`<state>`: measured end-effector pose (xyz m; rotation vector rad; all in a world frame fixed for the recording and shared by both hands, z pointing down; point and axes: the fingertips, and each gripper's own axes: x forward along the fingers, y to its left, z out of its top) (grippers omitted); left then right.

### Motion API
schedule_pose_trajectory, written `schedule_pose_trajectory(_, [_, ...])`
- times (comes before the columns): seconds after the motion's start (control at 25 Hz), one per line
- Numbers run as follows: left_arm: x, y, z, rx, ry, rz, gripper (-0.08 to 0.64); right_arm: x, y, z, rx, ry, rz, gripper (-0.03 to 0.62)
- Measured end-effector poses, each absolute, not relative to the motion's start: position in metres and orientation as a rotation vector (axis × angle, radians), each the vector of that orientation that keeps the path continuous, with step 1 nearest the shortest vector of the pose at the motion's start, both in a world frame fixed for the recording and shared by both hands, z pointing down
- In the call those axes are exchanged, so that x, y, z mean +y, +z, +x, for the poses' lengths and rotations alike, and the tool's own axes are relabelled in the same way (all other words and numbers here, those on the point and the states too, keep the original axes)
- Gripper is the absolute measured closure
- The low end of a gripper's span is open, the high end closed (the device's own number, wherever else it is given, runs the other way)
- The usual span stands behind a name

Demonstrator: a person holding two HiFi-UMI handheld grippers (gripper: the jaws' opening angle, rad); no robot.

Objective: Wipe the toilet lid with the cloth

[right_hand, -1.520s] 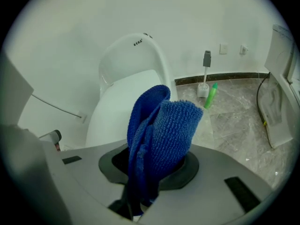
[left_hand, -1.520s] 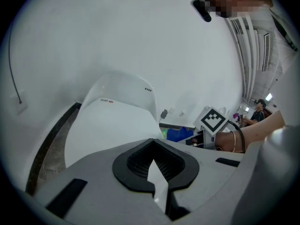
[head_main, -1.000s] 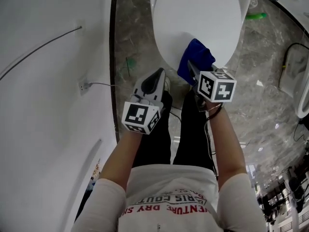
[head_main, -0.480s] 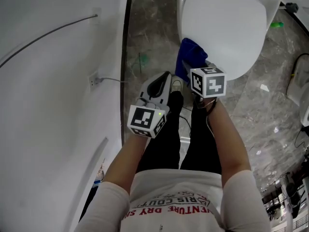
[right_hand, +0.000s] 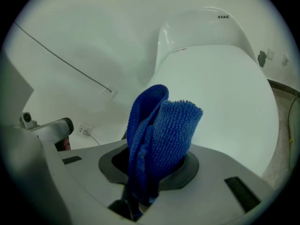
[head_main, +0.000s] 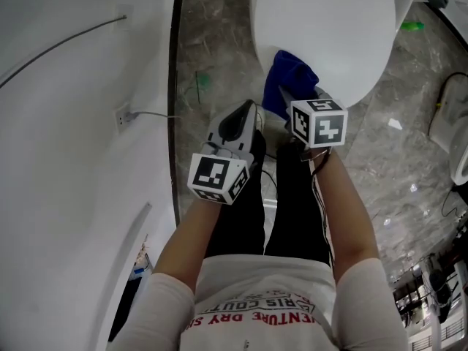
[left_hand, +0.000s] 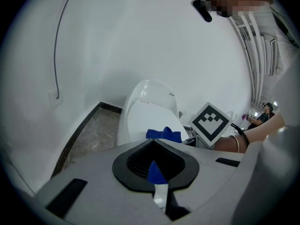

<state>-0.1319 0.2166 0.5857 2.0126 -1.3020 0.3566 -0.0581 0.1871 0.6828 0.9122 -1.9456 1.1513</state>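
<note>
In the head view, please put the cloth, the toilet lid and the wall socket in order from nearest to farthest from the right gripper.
1. cloth: nearest, pinched between the jaws of the right gripper.
2. toilet lid: next, just beyond the cloth, ahead of the gripper.
3. wall socket: farthest, away to the left on the white wall, past the left gripper.

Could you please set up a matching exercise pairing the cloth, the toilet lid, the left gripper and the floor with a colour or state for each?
Things:
1. cloth
2. toilet lid
3. left gripper
4. floor

Colour or state:
A. white, closed
B. grey, marbled
C. blue, clamped in the right gripper
D. shut, off the lid

Pairs: 1-C, 2-A, 3-D, 4-B.
</note>
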Motion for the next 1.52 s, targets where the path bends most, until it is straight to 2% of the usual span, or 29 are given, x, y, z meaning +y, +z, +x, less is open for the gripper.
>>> schedule_pose_trajectory(0.64, [0.227, 0.591, -0.007, -1.215, 0.387, 2.049, 0.554, 0.204, 0.684, 0.090, -1.886, 1.172, 1.015, 0.499])
schedule_pose_trajectory(1.2, [0.233, 0.594, 0.062, -1.191, 0.426, 2.070, 0.554, 0.227, 0.702, 0.186, -1.768, 1.216, 1.099, 0.499])
schedule_pose_trajectory(1.32, [0.225, 0.579, 0.073, -1.189, 0.425, 2.097, 0.554, 0.222, 0.680, 0.201, -1.767, 1.227, 1.124, 0.499])
schedule_pose_trajectory(1.52, [0.204, 0.518, 0.088, -1.197, 0.414, 2.167, 0.554, 0.204, 0.598, 0.215, -1.851, 1.209, 1.204, 0.499])
